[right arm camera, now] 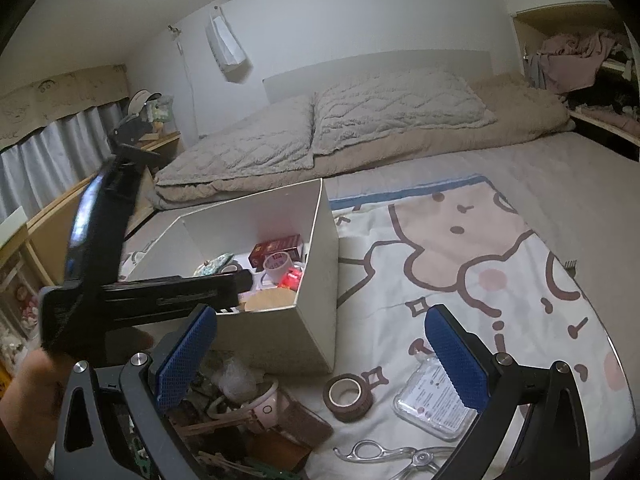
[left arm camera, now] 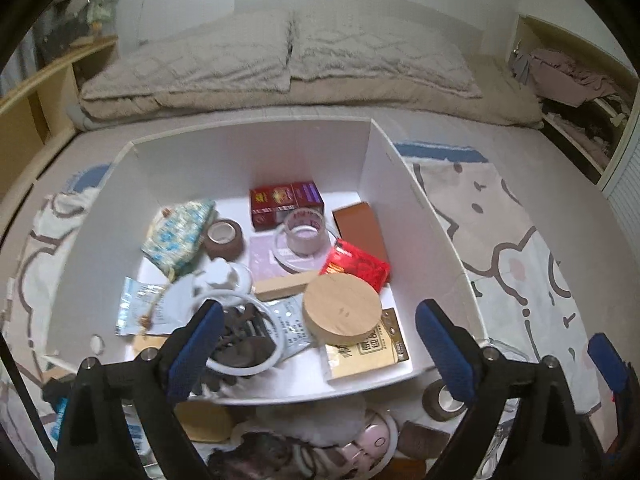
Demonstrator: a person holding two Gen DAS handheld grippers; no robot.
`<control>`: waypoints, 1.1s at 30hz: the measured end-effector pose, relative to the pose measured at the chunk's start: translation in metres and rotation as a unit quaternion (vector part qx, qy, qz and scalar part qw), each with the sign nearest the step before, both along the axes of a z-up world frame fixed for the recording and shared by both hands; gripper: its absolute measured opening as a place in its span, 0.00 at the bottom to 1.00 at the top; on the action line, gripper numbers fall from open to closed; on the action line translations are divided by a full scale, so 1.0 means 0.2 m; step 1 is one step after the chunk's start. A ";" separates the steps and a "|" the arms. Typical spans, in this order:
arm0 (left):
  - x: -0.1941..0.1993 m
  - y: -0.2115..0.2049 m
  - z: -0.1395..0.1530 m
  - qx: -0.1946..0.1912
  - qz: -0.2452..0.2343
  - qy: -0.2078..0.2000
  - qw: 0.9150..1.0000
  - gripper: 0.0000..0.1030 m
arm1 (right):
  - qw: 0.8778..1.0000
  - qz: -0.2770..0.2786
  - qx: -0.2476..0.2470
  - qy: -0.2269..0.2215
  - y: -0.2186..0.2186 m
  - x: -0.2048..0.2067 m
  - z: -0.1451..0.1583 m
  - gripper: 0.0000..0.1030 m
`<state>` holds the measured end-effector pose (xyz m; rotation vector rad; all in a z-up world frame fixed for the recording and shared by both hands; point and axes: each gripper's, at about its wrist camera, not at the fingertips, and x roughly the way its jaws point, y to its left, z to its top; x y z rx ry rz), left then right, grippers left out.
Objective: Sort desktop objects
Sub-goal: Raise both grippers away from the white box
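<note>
My left gripper (left arm camera: 320,312) hangs open over a white box (left arm camera: 248,152), nothing between its blue pads. In the box lie a round wooden lid (left arm camera: 342,312), a red packet (left arm camera: 356,266), a dark red carton (left arm camera: 286,202), a clear tape roll (left arm camera: 304,236), a brown tape roll (left arm camera: 225,238), a patterned pouch (left arm camera: 180,236) and a white ring (left arm camera: 240,344). My right gripper (right arm camera: 322,314) is open and empty above the blanket in front of the box (right arm camera: 280,320). Below it lie another brown tape roll (right arm camera: 348,396), a clear plastic packet (right arm camera: 436,400) and clear tongs (right arm camera: 400,456).
A heap of small items (right arm camera: 248,412) lies against the box's near wall. A cartoon blanket (right arm camera: 460,240) covers the bed, with grey pillows (right arm camera: 380,112) behind. Wooden shelves (left arm camera: 40,92) flank the bed. A person's hand (right arm camera: 28,396) holds the left gripper's frame (right arm camera: 168,298).
</note>
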<state>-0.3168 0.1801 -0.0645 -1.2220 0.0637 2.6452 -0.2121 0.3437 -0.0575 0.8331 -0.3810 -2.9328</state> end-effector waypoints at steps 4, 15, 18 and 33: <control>0.06 -0.05 0.06 -0.001 0.003 0.022 1.000 0.99 | 1.000 0.000 0.001 0.007 -0.01 0.01 0.03 1.00; 0.28 -0.25 0.21 0.012 0.016 0.058 0.998 1.00 | 0.999 0.016 0.012 0.024 -0.11 0.07 0.11 1.00; 0.34 -0.29 0.26 0.012 0.024 0.076 0.997 1.00 | 0.999 0.024 0.013 0.028 -0.14 0.09 0.14 1.00; 0.66 -0.56 0.44 0.019 0.053 0.133 0.990 1.00 | 0.997 0.030 0.060 0.033 -0.28 0.26 0.29 1.00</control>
